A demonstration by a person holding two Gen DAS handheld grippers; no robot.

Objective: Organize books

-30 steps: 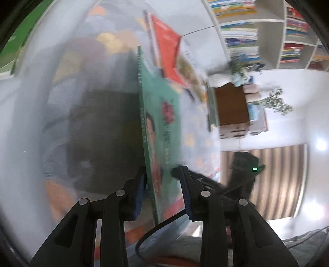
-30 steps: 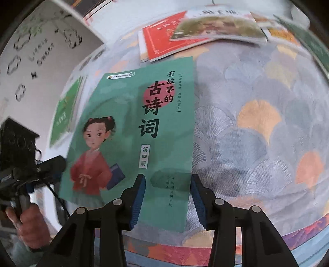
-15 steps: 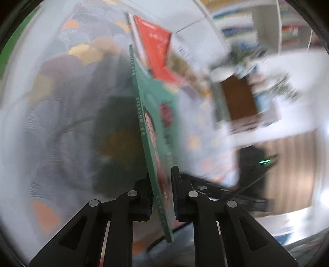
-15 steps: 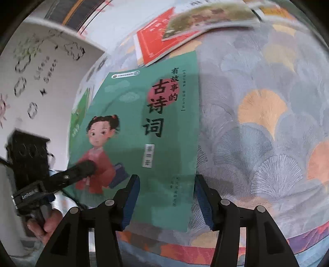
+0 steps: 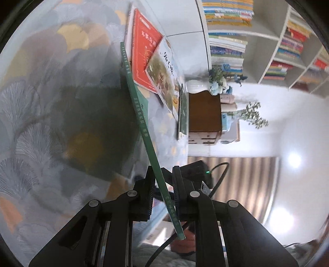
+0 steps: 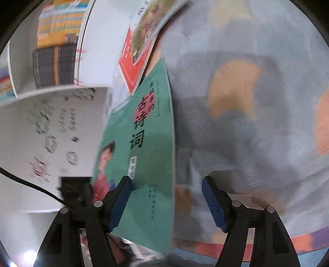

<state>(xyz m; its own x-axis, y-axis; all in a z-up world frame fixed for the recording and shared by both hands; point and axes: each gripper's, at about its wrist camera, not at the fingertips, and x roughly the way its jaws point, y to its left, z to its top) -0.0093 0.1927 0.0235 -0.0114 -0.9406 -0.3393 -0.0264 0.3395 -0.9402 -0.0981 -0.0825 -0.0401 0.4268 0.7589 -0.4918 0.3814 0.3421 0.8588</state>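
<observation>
Book [image 5: 141,123] now apparently tilted up in left hand-held gripper [image 5: 163,197], right hand-held gripper [image 6: 166,203] wider.

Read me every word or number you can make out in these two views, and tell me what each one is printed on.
"有故事的古诗词": title on the cover of the green paperback book, the one held in the left gripper.
White label below that title: too blurred to read.
Green book's spine lettering: too small to read.
Red paperback book: yellow title, illegible.
Brown picture book: black brush title, unclear.
Shelved book spines: illegible.
</observation>
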